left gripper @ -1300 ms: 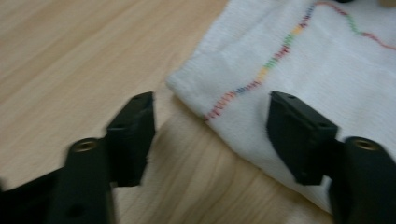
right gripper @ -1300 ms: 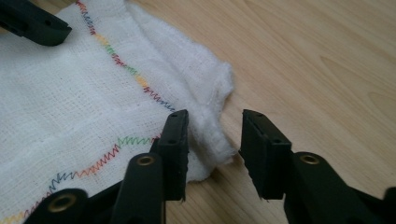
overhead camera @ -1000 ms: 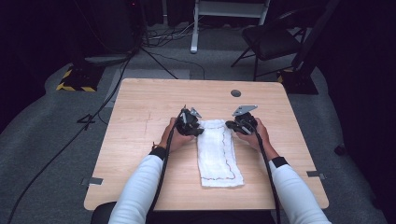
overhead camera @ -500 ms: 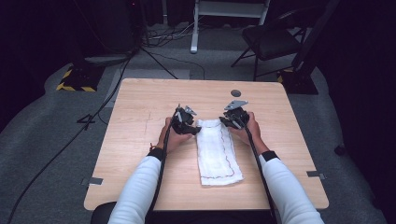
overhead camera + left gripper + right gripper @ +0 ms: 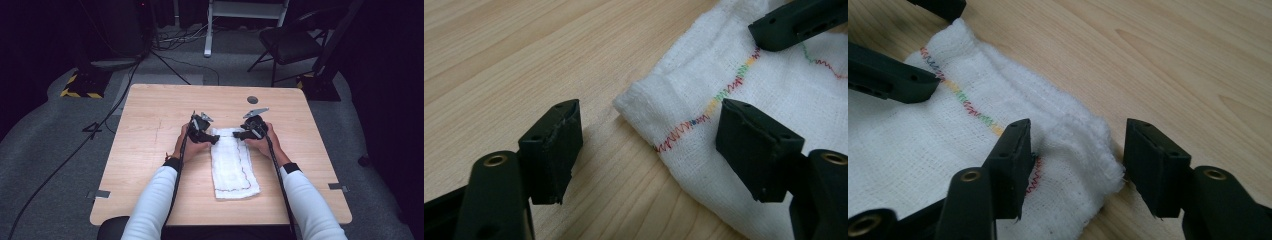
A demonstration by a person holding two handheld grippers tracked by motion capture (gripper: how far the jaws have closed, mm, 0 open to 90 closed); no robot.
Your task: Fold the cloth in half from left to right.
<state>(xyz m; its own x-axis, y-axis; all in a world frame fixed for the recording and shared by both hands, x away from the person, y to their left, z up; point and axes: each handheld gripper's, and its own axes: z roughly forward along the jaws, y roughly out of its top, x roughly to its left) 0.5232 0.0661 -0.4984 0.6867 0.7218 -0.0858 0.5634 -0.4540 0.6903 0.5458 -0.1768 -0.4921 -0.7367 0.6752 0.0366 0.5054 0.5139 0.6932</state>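
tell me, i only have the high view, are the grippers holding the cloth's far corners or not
Observer: No. In the left gripper view the left gripper is open, its jaws just having been opening, and the white cloth corner lies loose between them.
Operator: and the right one
Observer: The right gripper is open too, jaws just having been opening; the cloth's bunched corner sits between them, near the left jaw, with a gap to the right one.
Operator: anything on the cloth i can't make out
Observer: A zigzag stitch line runs near the edge in changing colours: red, blue, yellow, green.
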